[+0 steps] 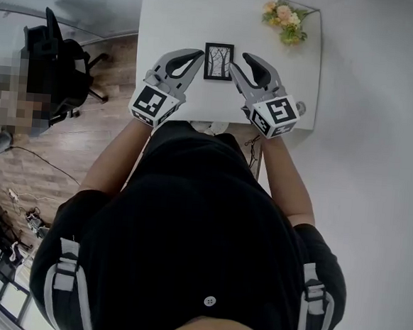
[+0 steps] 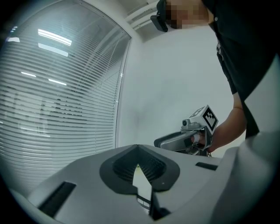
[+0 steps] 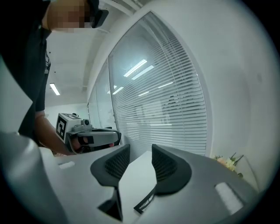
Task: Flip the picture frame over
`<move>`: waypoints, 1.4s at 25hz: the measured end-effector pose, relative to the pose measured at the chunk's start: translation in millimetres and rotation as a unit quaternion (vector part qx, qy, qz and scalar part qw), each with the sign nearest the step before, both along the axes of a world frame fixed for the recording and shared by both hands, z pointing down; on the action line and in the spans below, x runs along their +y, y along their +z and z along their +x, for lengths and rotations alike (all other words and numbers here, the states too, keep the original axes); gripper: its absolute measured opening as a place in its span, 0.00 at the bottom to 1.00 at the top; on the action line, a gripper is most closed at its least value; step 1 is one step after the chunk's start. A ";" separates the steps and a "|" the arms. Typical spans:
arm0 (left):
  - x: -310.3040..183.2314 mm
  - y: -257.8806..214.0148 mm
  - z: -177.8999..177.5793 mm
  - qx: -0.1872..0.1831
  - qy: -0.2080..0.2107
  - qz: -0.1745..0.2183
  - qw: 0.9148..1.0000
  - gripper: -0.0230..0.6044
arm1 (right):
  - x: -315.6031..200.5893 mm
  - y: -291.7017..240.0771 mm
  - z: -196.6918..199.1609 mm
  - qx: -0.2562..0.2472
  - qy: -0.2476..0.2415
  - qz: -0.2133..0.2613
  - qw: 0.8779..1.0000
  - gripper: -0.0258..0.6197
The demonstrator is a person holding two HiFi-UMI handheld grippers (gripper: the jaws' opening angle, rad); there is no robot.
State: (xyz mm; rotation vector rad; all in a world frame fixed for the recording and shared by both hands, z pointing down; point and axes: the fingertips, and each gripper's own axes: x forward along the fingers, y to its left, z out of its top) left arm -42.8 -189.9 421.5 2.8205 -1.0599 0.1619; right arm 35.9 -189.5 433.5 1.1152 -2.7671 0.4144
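Note:
The picture frame [image 1: 218,61] is small and black, with a drawing of trees facing up. It lies flat on the white table [image 1: 175,23], between the tips of my two grippers. My left gripper [image 1: 198,56] hovers at the frame's left with its pads meeting at the tips and nothing held. My right gripper [image 1: 246,58] hovers at the frame's right, its jaws apart with only bare table showing between them. In the left gripper view the left gripper [image 2: 138,151] shows a corner of the frame [image 2: 143,201] below its jaws. In the right gripper view the right gripper [image 3: 140,153] has the frame's edge [image 3: 146,202] below it.
A bunch of flowers [image 1: 285,19] lies at the table's far right corner. A black office chair [image 1: 58,63] stands on the wooden floor to the left. Window blinds [image 3: 166,100] run along the wall behind the table. The table's near edge is against the person's body.

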 end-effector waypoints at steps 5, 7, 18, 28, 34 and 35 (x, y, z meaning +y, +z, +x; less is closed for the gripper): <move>-0.8 -18.2 5.9 0.010 0.000 0.015 1.000 0.04 | 0.5 -22.1 2.2 0.006 0.010 0.043 0.999 0.24; -0.7 -23.0 8.7 0.011 0.000 0.019 1.000 0.04 | 0.7 -29.5 3.6 0.005 0.011 0.057 0.998 0.22; 3.5 -41.8 19.5 0.014 0.005 0.038 0.999 0.04 | 4.2 -61.7 1.9 0.008 0.002 0.106 0.994 0.07; 4.5 -54.7 23.7 0.020 0.005 0.049 0.999 0.04 | 1.4 -67.3 -1.9 0.011 -0.008 0.109 0.994 0.06; 5.0 -57.4 19.7 0.022 0.003 0.047 0.999 0.04 | 0.1 -69.3 -3.7 0.011 -0.007 0.109 0.994 0.05; 4.5 -57.1 18.8 0.021 0.002 0.048 0.999 0.04 | -0.3 -69.5 -4.0 0.011 -0.006 0.109 0.994 0.05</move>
